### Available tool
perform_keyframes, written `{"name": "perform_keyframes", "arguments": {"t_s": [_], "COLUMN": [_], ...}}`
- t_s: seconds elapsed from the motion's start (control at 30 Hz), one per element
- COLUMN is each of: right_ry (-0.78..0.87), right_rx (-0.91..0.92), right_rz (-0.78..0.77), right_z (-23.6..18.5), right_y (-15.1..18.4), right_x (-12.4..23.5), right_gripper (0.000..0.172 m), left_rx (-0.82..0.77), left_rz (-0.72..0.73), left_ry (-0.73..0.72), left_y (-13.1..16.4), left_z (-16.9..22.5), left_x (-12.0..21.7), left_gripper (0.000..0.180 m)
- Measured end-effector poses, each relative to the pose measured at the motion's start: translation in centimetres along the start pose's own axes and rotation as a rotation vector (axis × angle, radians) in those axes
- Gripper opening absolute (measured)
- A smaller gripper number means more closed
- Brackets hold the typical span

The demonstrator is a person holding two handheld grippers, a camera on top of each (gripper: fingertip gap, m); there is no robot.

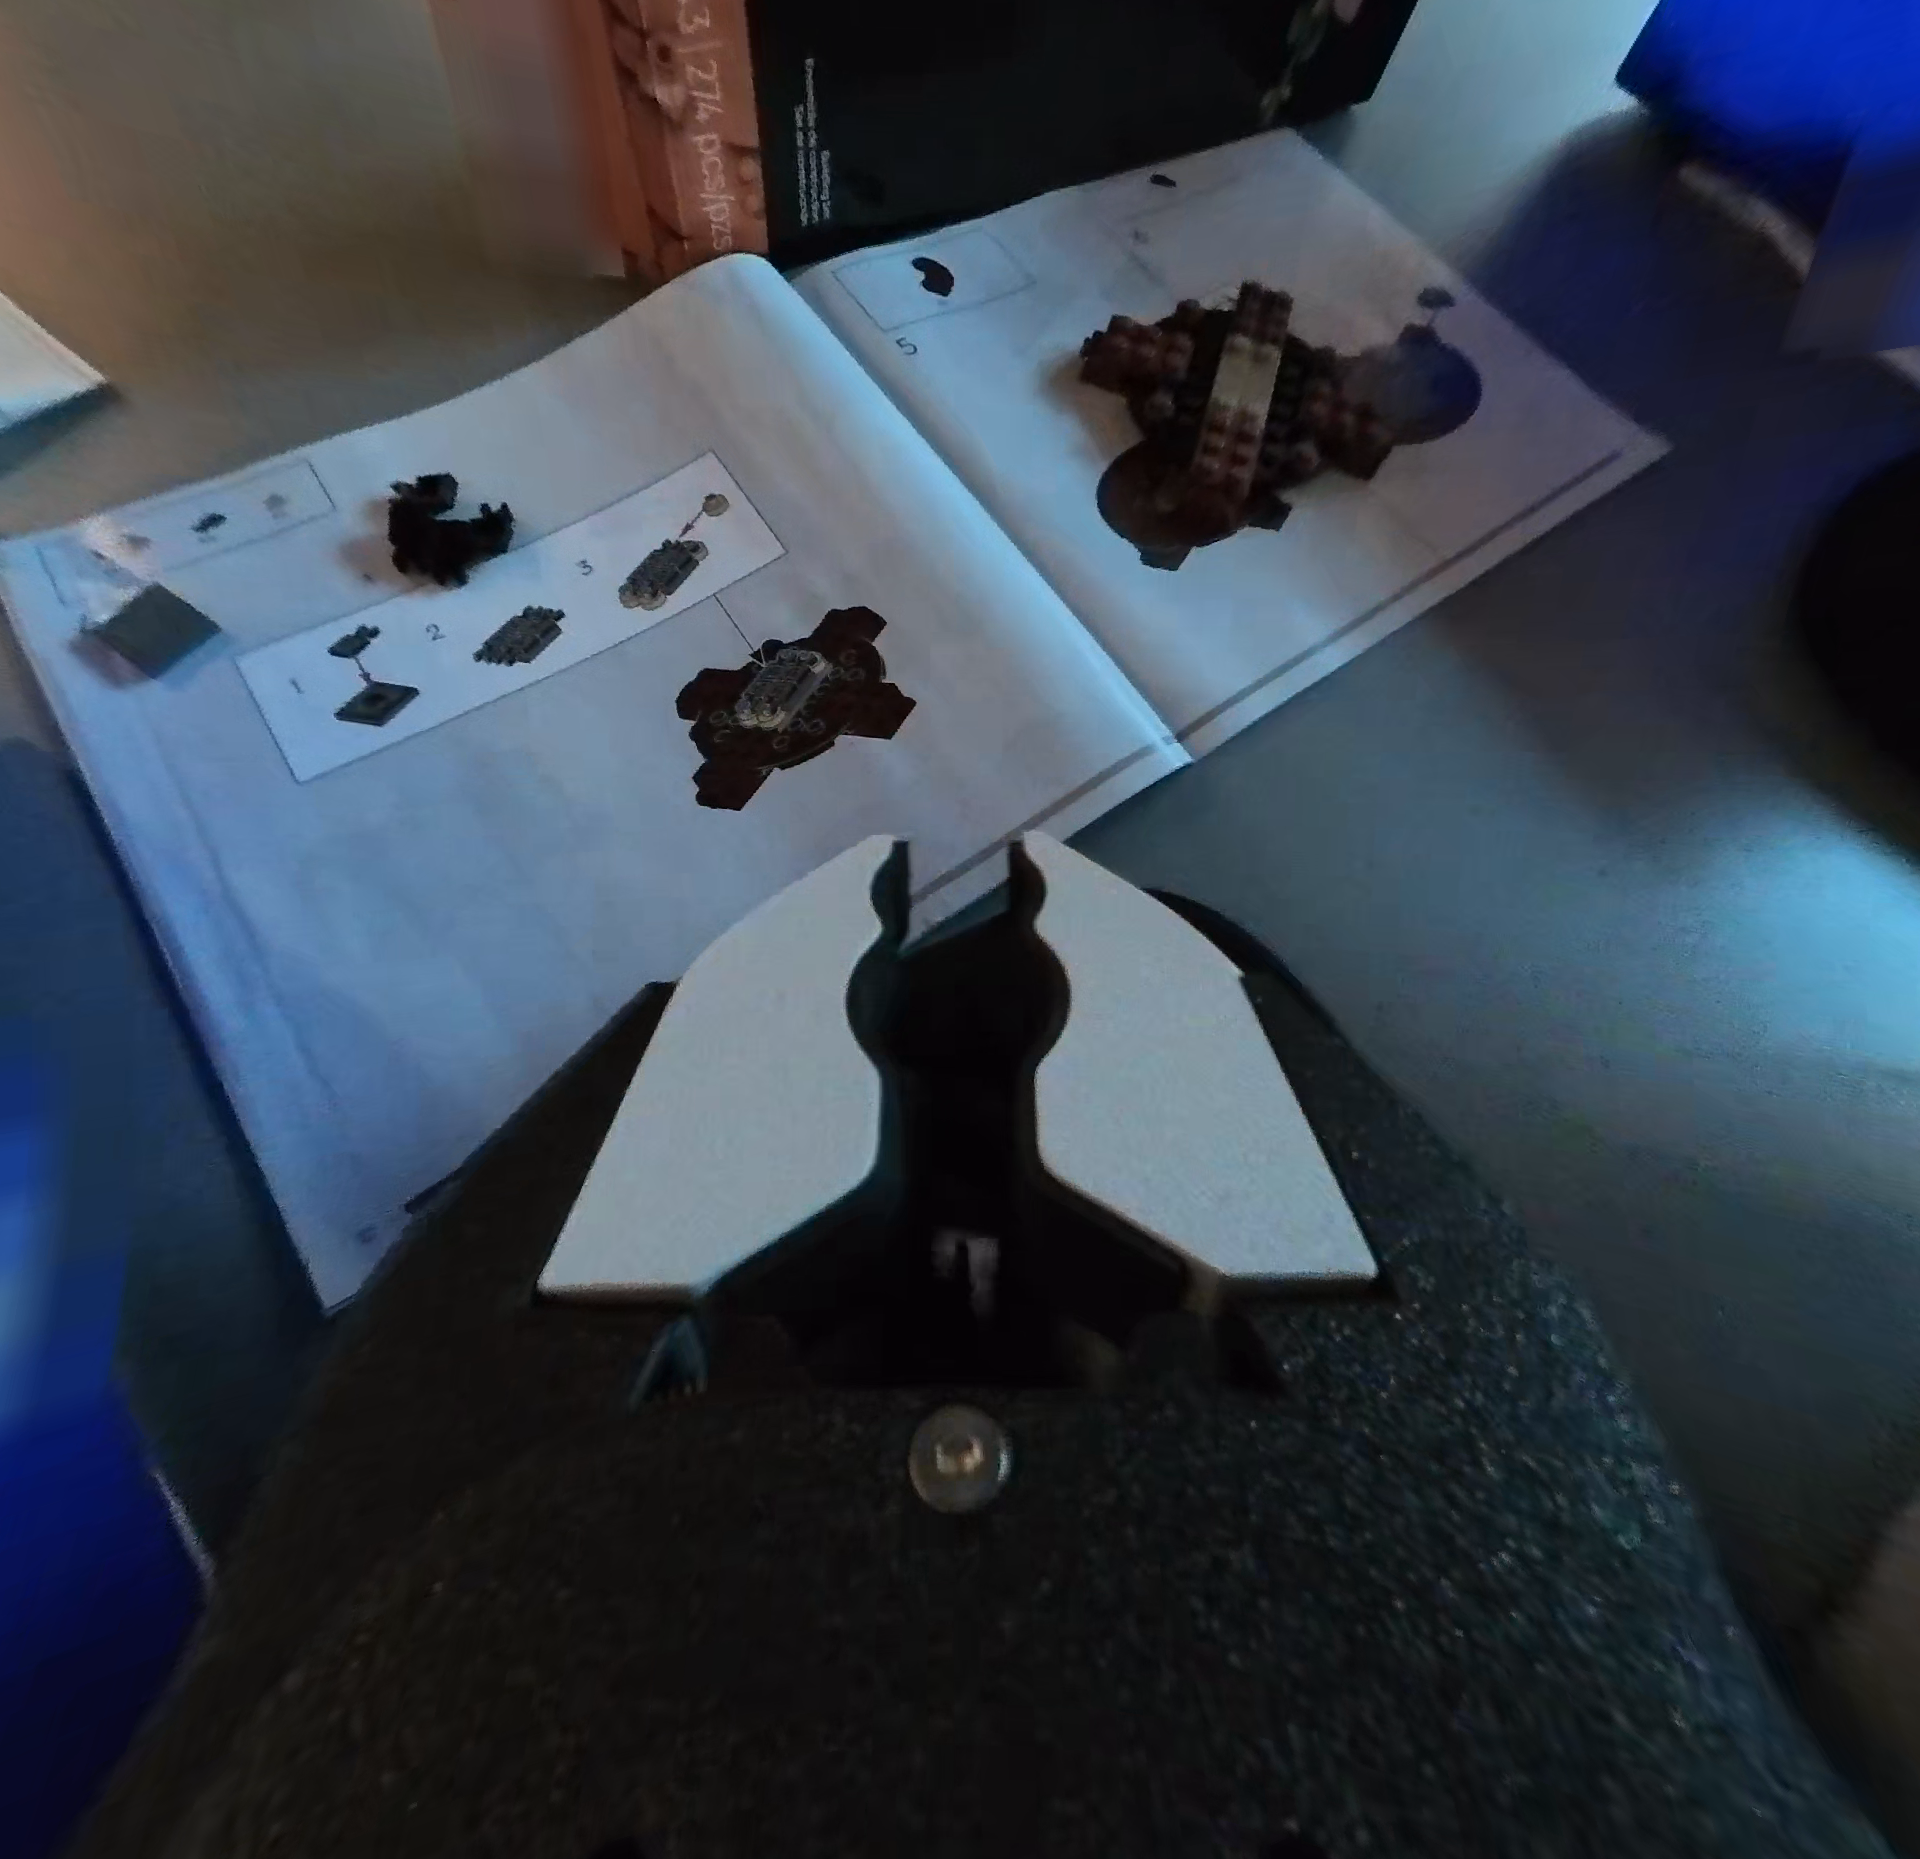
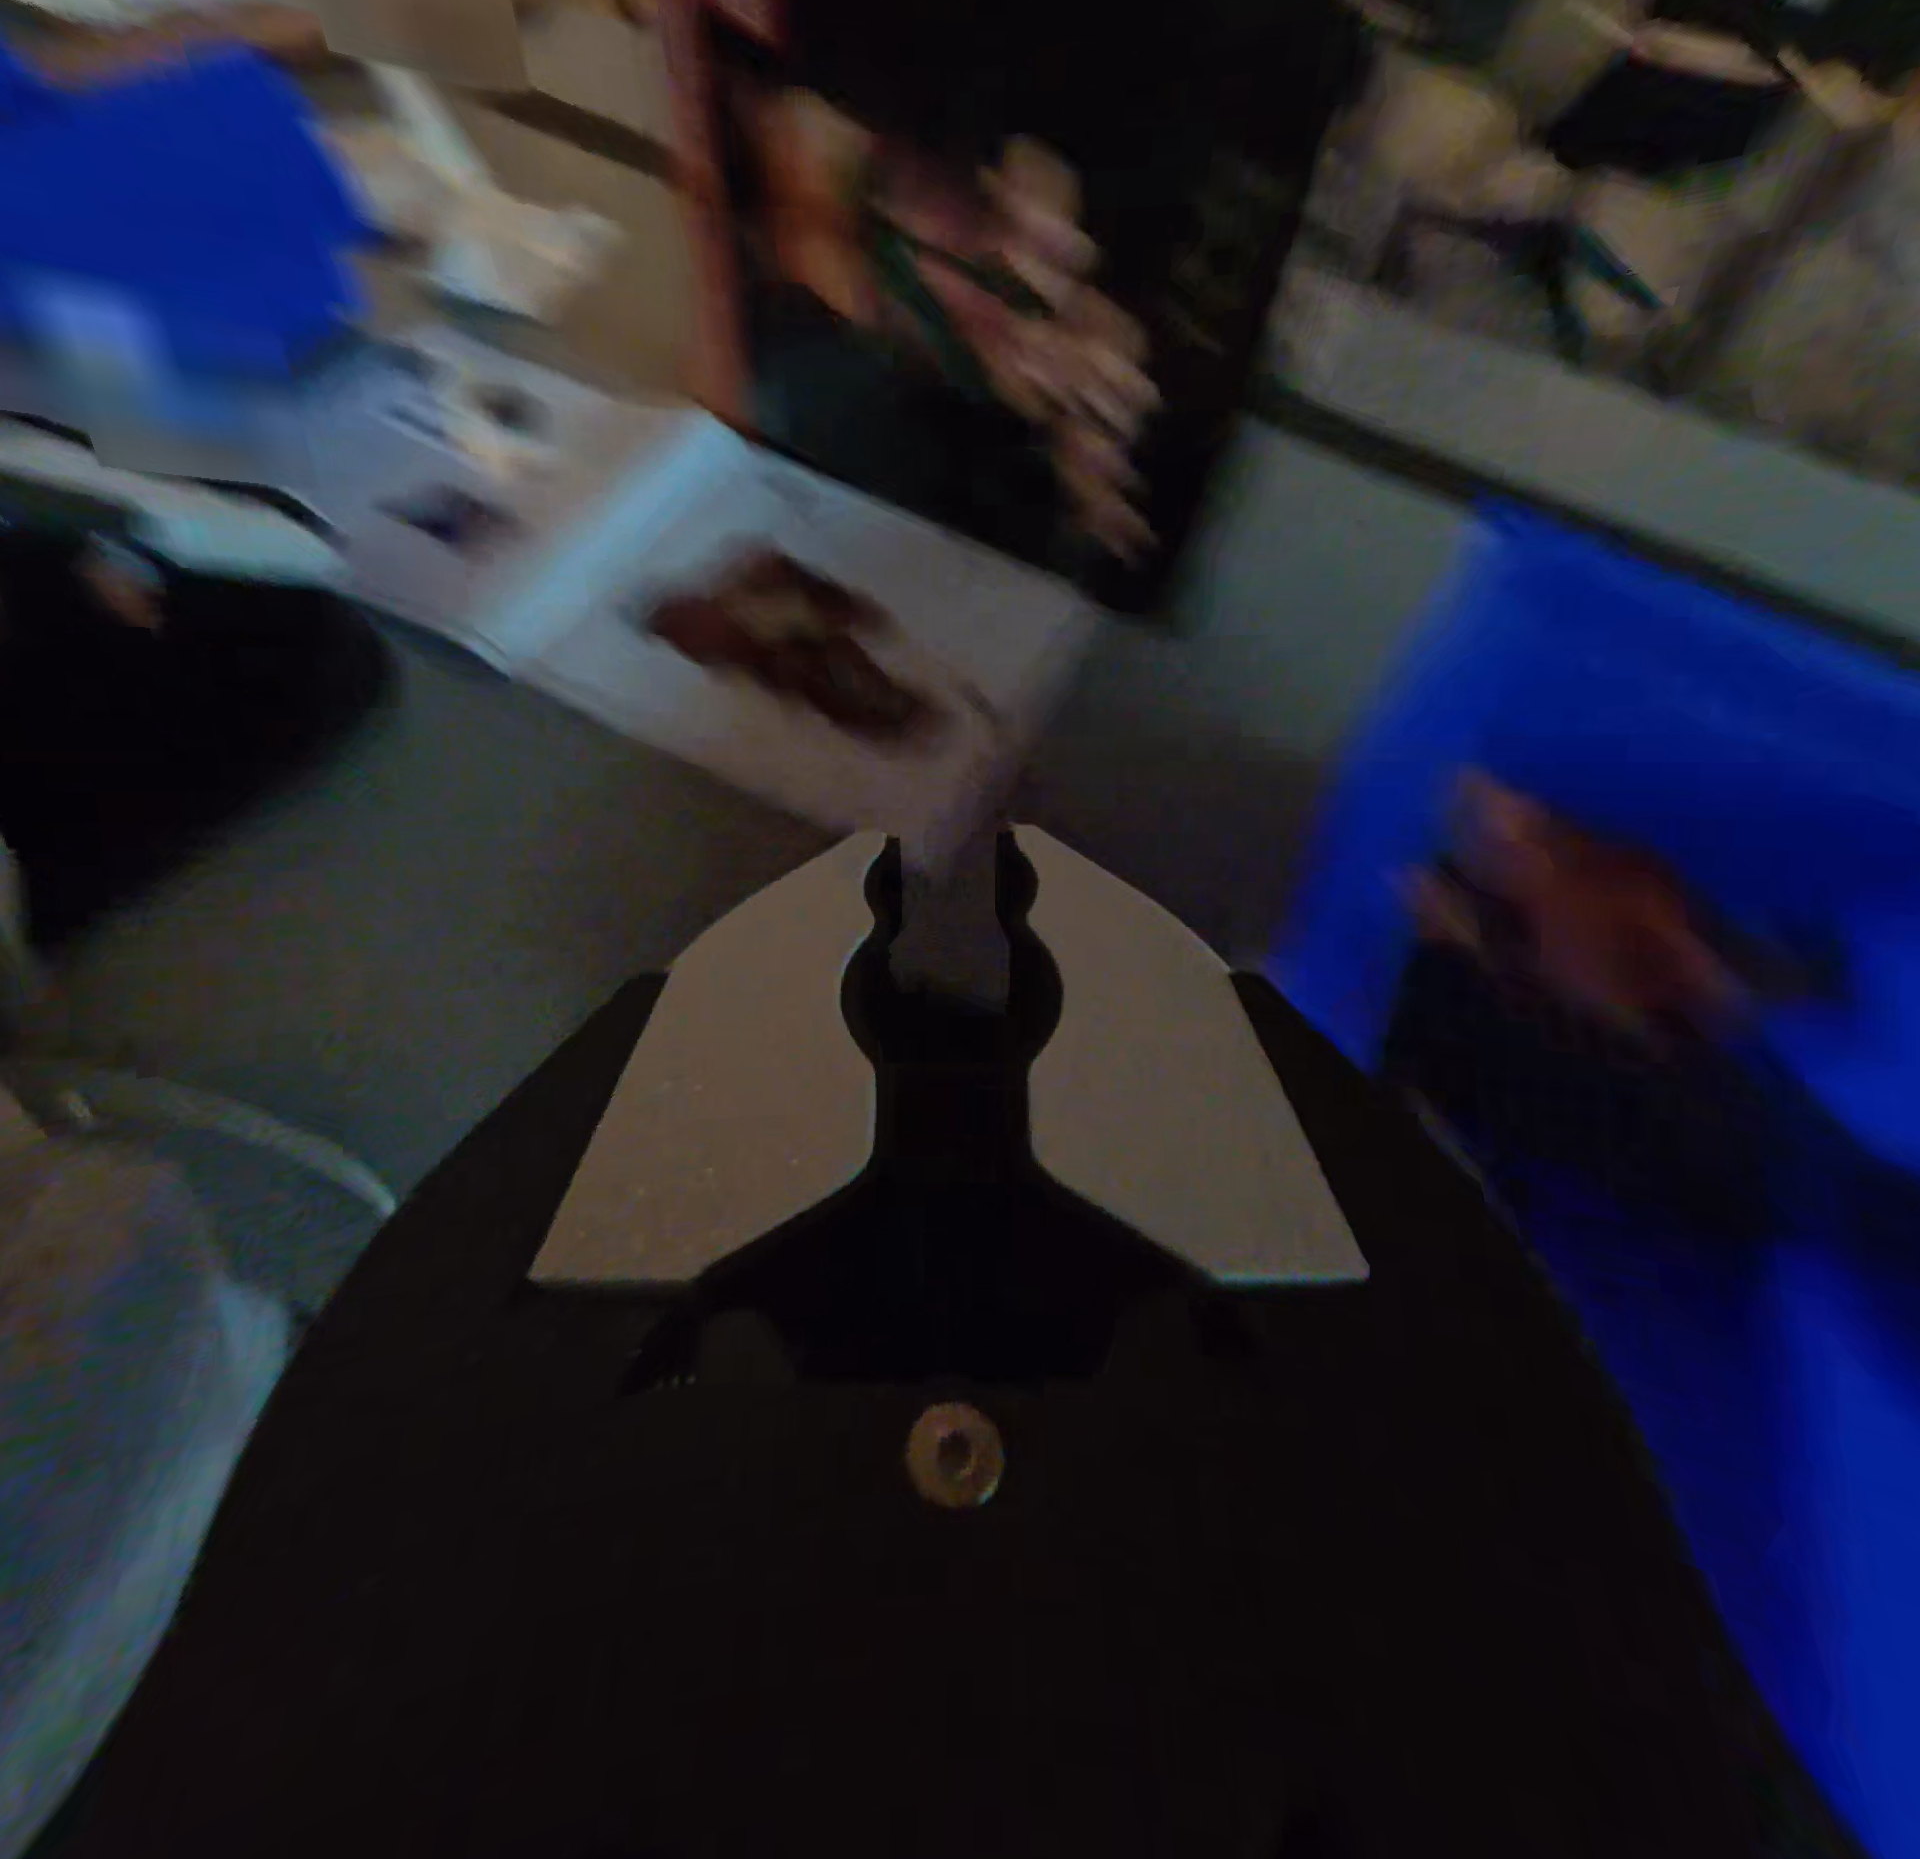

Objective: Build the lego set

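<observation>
Two grippers in view, one per wrist camera. My left gripper (image 1: 956,864) hangs over the near edge of the open instruction booklet (image 1: 644,874); its fingers stand a little apart, and only page and table show through the gap. My right gripper (image 2: 948,859) also has its fingers slightly apart. That view is badly smeared, so I cannot tell whether the pale booklet corner seen between the fingers is touched or merely lies behind them.

Containers: a tall dark box (image 1: 1039,43) with a peach-coloured side stands upright just behind the booklet. I cannot see into it. A blue bin or tray (image 2: 1662,874) sits to the right of the right gripper; something reddish and dark blurs inside it, not identifiable.

On the booklet's right page rests a brown brick assembly (image 1: 1236,407) with a pale strip across its top. On the left page lie a small clump of black pieces (image 1: 447,542) and, near the far left edge, a small dark flat square piece (image 1: 156,635).

Surface: a grey table (image 1: 1507,926), dimly lit with a bluish cast. Beyond it in the right view, blurred room clutter.
</observation>
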State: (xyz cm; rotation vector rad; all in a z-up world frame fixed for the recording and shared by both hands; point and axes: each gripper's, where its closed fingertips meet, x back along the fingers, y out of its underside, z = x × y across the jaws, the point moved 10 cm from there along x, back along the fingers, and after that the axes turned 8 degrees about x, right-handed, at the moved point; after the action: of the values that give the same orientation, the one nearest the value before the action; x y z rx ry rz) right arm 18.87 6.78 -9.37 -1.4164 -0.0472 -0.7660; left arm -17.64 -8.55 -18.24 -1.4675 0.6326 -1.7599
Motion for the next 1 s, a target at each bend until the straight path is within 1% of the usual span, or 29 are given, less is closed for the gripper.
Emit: {"name": "perform_keyframes", "arguments": {"t_s": [0.07, 0.1, 0.17, 0.23, 0.3, 0.4, 0.53, 0.7, 1.0], "right_ry": [0.089, 0.135, 0.268, 0.250, 0.201, 0.137, 0.057, -0.004, -0.053], "right_rx": [-0.025, -0.008, -0.031, -0.066, -0.057, -0.021, -0.004, -0.011, 0.026], "right_rz": [-0.069, -0.098, -0.108, -0.084, -0.112, -0.188, -0.208, -0.202, -0.244], "right_z": [2.9, 4.4, 7.3, 9.2, 10.4, 11.3, 11.8, 12.3, 12.5], "right_y": [3.2, 4.5, 6.3, 7.6, 8.8, 10.3, 11.1, 11.0, 9.9], "right_x": [4.1, 5.7, 8.0, 8.9, 8.8, 7.4, 5.7, 4.9, 4.0], "right_gripper": [0.017, 0.017, 0.018, 0.018, 0.019, 0.022, 0.022, 0.020, 0.019], "left_rx": [-0.009, -0.014, -0.028, -0.049, -0.072, -0.079, -0.070, -0.103, -0.076], "left_rz": [0.011, 0.015, 0.019, 0.011, -0.016, -0.047, -0.064, -0.093, -0.098], "left_ry": [-0.016, -0.024, -0.047, -0.082, -0.093, -0.099, -0.111, -0.142, -0.121], "left_y": [0.0, 0.0, 0.0, 0.1, 0.1, 0.1, 0.1, 0.2, 0.1], "left_z": [0.1, 0.1, 0.2, 0.4, 0.6, 0.6, 0.5, 0.8, 0.5], "left_x": [0.1, 0.1, 0.1, 0.0, -0.3, -0.6, -0.7, -1.0, -1.0], "left_gripper": [0.022, 0.025, 0.027, 0.029, 0.031, 0.034, 0.034, 0.035, 0.035]}}
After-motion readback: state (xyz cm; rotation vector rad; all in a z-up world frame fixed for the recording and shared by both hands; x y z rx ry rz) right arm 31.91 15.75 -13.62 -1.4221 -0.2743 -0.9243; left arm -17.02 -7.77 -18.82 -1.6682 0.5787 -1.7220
